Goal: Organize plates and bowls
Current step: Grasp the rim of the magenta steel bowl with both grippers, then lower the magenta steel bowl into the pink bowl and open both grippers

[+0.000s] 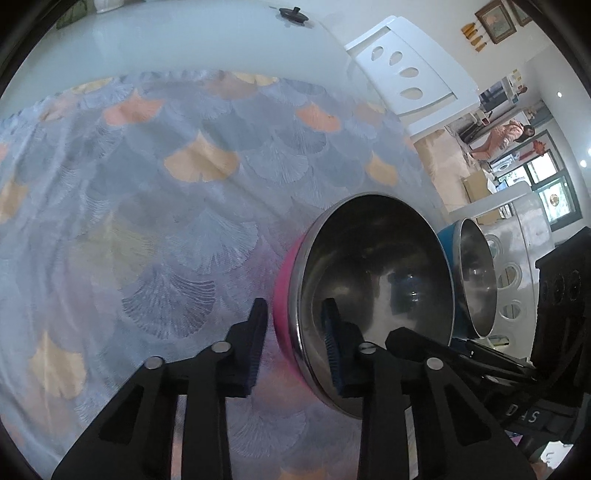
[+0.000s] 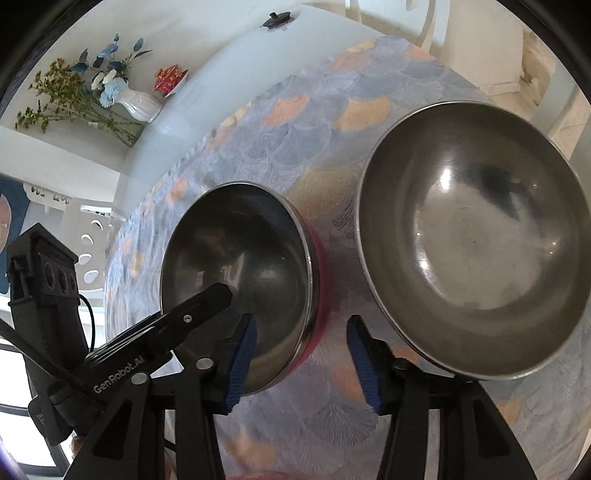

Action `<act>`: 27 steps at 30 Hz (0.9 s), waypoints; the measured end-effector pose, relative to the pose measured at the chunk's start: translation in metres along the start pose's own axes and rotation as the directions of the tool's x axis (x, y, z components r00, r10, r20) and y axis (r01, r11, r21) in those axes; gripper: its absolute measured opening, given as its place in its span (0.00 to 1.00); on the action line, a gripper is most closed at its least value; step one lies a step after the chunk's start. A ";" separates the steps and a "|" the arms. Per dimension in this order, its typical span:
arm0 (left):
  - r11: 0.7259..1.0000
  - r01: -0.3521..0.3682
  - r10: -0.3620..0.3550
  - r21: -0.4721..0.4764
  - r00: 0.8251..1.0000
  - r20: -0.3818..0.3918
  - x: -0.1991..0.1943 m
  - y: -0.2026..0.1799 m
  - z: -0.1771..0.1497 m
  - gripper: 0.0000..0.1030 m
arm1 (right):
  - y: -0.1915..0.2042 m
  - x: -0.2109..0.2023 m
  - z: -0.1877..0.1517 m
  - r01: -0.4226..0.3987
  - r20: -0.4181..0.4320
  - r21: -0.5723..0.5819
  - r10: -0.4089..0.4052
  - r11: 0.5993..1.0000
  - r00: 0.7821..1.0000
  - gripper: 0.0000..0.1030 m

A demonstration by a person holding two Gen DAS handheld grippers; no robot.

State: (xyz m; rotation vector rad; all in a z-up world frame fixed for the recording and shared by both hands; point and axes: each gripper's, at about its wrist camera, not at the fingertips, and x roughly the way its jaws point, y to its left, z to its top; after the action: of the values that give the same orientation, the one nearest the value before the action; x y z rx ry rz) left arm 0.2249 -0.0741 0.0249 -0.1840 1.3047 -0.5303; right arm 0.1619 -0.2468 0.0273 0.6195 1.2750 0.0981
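Note:
A steel bowl with a pink outside (image 1: 376, 266) (image 2: 236, 258) sits on the patterned tablecloth (image 1: 166, 184). My left gripper (image 1: 294, 306) straddles its near rim, one finger outside against the pink wall and the other inside, shut on it. A larger steel bowl with a blue outside (image 1: 476, 280) (image 2: 472, 240) stands just right of it. My right gripper (image 2: 301, 321) hovers between the two bowls. Its left finger overlaps the pink bowl's inside and its right finger stands close to the blue bowl's rim. Its pads press on nothing.
White chairs with oval cutouts (image 1: 402, 74) (image 1: 517, 258) stand at the table's far and right sides. A black knobbed lid (image 1: 293, 14) lies far back on the white tabletop. A vase of flowers (image 2: 136, 103) and a red box (image 2: 170, 79) sit far left.

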 end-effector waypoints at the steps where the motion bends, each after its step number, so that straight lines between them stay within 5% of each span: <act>1: 1.000 -0.009 0.009 0.004 1.000 0.004 0.000 -0.001 0.000 0.20 | 0.001 0.000 0.000 -0.005 0.002 -0.008 0.005 1.000 1.000 0.33; 17: 0.999 -0.032 0.031 0.008 0.988 0.150 -0.078 -0.010 -0.027 0.20 | 0.041 -0.040 -0.020 0.015 0.075 -0.141 -0.004 0.990 0.997 0.26; 27: 0.997 -0.047 0.034 0.053 0.974 0.223 -0.146 -0.042 -0.091 0.20 | 0.067 -0.101 -0.077 -0.004 0.087 -0.203 0.022 0.979 0.996 0.26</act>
State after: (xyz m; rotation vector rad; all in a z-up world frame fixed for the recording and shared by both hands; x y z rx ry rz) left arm 0.1028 -0.0272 0.1447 -0.1628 1.0715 -0.4973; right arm 0.0779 -0.2024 0.1352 0.4516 1.1579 0.2073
